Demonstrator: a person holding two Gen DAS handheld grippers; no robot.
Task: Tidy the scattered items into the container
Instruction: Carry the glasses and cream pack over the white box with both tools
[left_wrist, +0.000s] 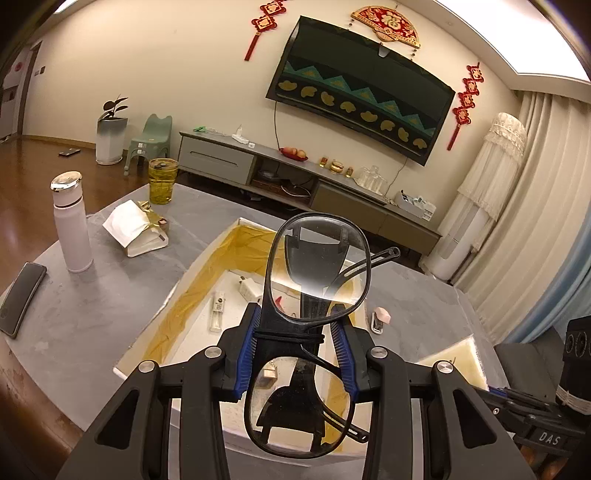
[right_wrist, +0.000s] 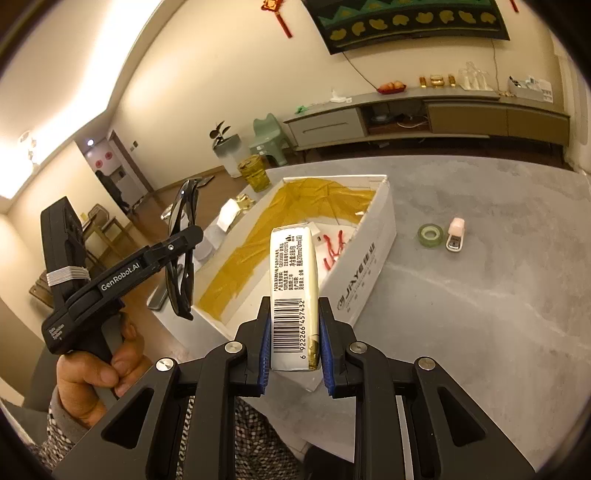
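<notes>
My left gripper (left_wrist: 295, 325) is shut on a pair of black-framed glasses (left_wrist: 316, 266), held upright above the white box (left_wrist: 199, 280) with yellow lining. A white charger (left_wrist: 248, 288) and a clear tube (left_wrist: 218, 310) lie on the box floor. My right gripper (right_wrist: 293, 332) is shut on a white tissue pack (right_wrist: 291, 288) with a barcode, over the box's near end (right_wrist: 365, 273). A red item (right_wrist: 334, 247) lies inside. The right wrist view also shows the left gripper (right_wrist: 184, 240), the glasses (right_wrist: 181, 258) and the hand (right_wrist: 96, 373) holding it.
A green tape roll (right_wrist: 430, 234) and a pink stapler (right_wrist: 455, 230) lie on the grey table right of the box. Left of the box stand a white bottle (left_wrist: 72, 225), a phone (left_wrist: 22, 299), a yellow glass jar (left_wrist: 161, 181) and a white packet (left_wrist: 136, 229).
</notes>
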